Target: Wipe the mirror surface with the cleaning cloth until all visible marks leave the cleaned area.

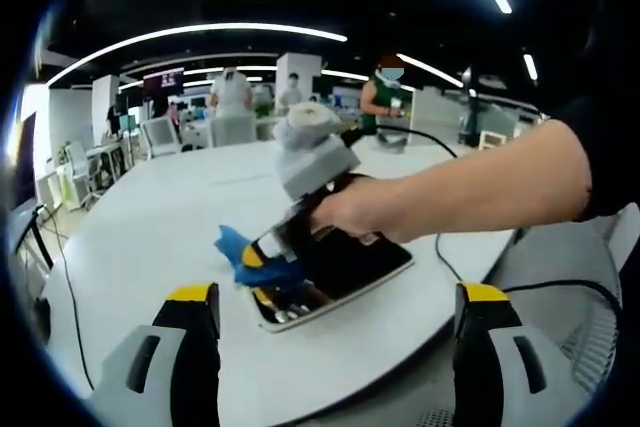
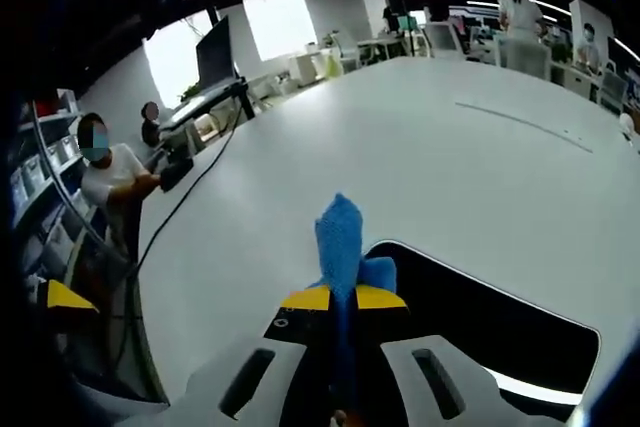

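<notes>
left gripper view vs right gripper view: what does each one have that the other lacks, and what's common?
Left gripper view: its own left gripper with jaws wide apart, plus the right gripper from outside with the person's hand on it.

Right gripper view: a seated person at a monitor off the table's edge.

Both: the blue cloth clamped in the right gripper, the dark mirror and the white table.

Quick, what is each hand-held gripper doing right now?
Left hand-held gripper: open, holding nothing.
Right hand-held gripper: shut on the blue cleaning cloth, at the mirror edge.
</notes>
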